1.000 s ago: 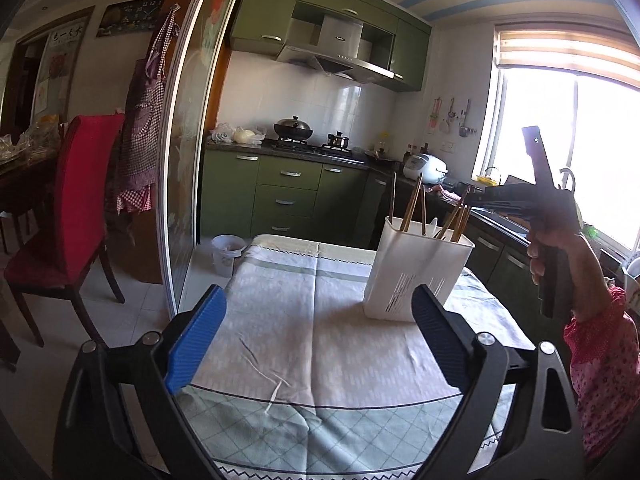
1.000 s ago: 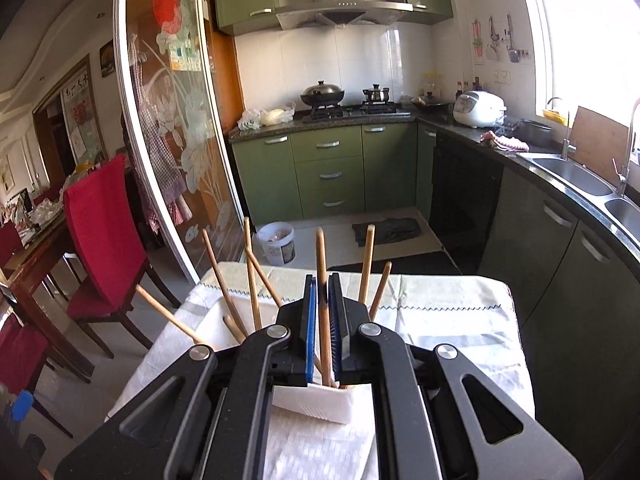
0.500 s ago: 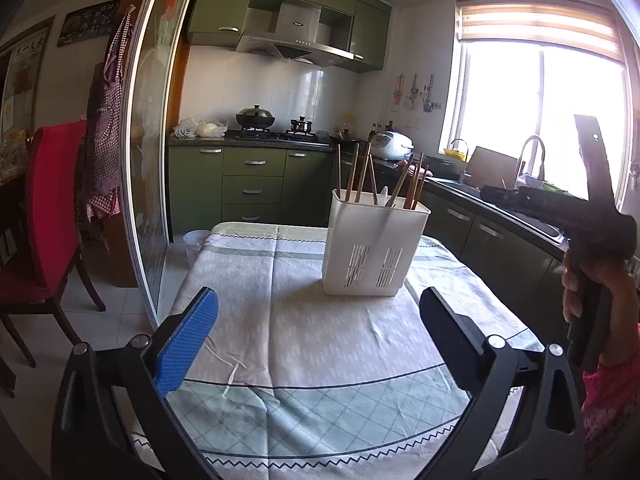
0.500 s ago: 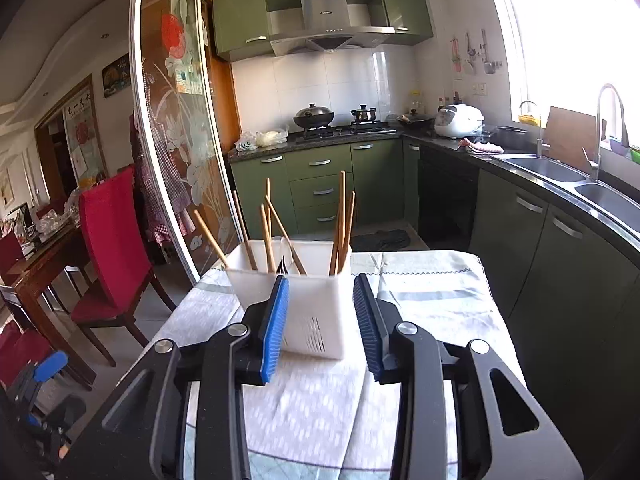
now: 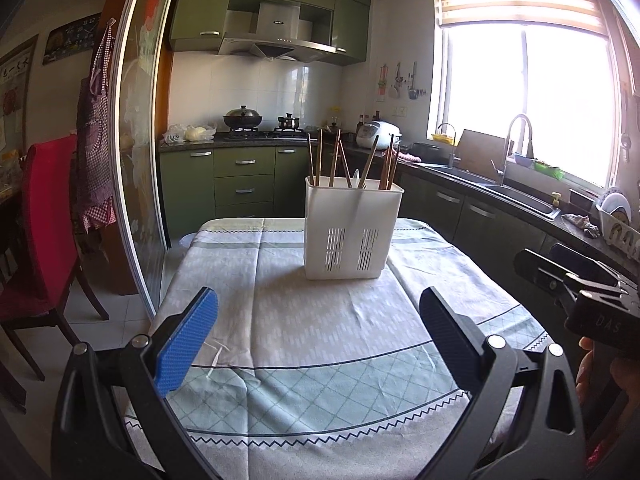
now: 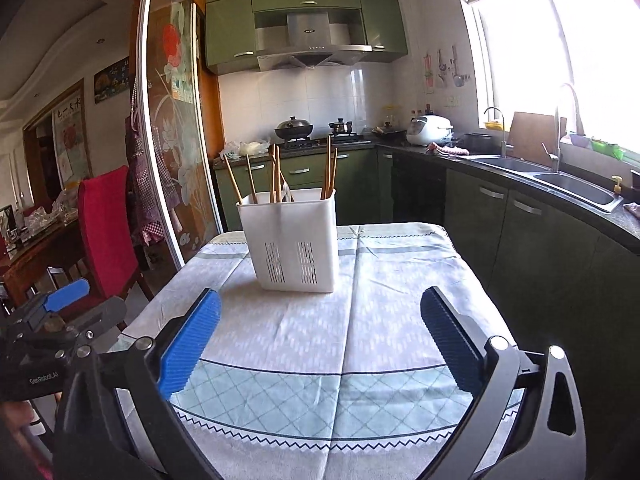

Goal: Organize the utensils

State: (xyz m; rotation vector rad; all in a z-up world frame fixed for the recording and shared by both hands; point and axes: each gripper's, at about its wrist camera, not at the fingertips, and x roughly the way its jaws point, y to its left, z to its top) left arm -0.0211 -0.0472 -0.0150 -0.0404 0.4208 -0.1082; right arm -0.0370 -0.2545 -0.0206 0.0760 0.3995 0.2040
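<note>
I have both tools back at the near edge of the table (image 5: 280,344), and the white utensil holder (image 5: 352,232) stands upright toward the far end of the cloth, well apart from either of them. The wooden chopsticks (image 5: 368,164) stand in it, leaning at different angles; in the right wrist view they seem split between its compartments, though I cannot see the dividers clearly. My left gripper (image 5: 316,332) is spread wide with nothing between its pads. My right gripper (image 6: 320,332) is opening, its jaws now far apart, and nothing sits between them either. No loose utensil shows on the cloth, so I judge the sorting close to finished. The step in hand is a clean retreat: I keep both tools low and clear of the leaning sticks, avoid snagging the wrinkled cloth and dragging the holder, and check for strays beyond the frame.
</note>
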